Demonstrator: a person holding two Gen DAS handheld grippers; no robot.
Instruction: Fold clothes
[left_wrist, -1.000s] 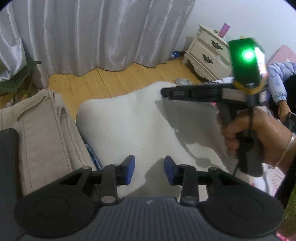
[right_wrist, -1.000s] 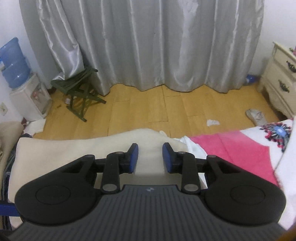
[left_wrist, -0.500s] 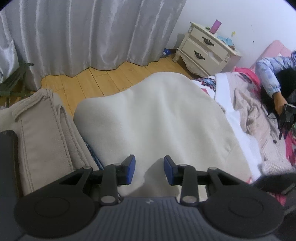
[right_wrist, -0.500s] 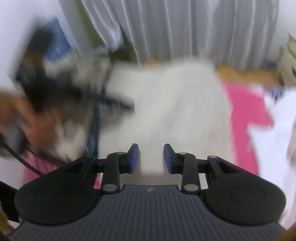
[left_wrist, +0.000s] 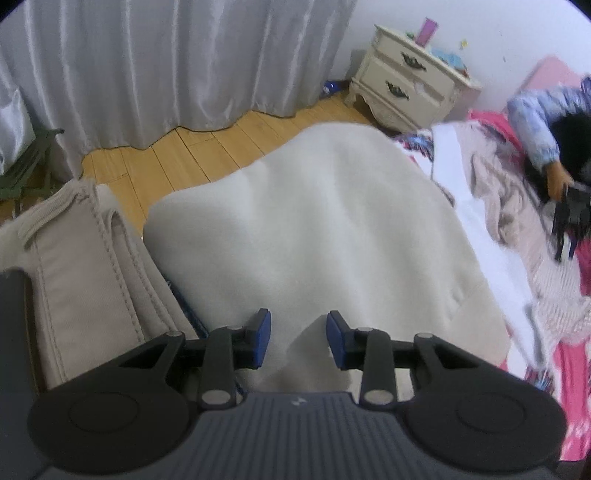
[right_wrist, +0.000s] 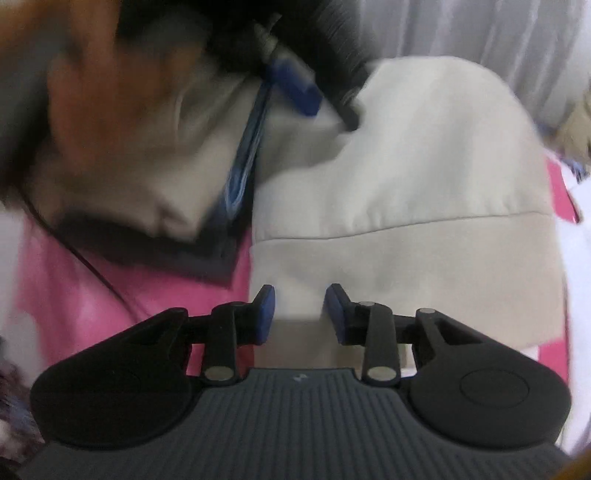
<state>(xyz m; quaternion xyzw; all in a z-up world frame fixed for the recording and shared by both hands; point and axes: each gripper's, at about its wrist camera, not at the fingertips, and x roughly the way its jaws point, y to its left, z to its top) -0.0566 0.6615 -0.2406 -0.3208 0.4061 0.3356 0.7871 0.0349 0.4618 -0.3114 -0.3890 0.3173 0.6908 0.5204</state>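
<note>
A cream fleece garment (left_wrist: 314, 229) lies spread on the bed, reaching to the bed's far edge. My left gripper (left_wrist: 299, 325) hovers open over its near left part, with nothing between the blue pads. In the blurred right wrist view the same garment (right_wrist: 424, 177) shows a seamed hem band (right_wrist: 406, 273). My right gripper (right_wrist: 300, 302) is open just above that band's left end. The left gripper (right_wrist: 295, 88) and the hand holding it show blurred at the upper left. In the left wrist view the right gripper (left_wrist: 570, 218) is small at the far right, held by a hand in a blue sleeve.
A beige folded garment (left_wrist: 81, 258) lies to the left of the cream one. Crumpled beige and white clothes (left_wrist: 498, 195) sit on the pink bedsheet (right_wrist: 110, 288) to the right. A cream nightstand (left_wrist: 410, 88), wood floor (left_wrist: 207, 151) and grey curtain (left_wrist: 166, 55) lie beyond the bed.
The right gripper left its spot in front of the left camera, swinging from facing the curtain down to the cream garment's hem. The left gripper stayed open and barely shifted.
</note>
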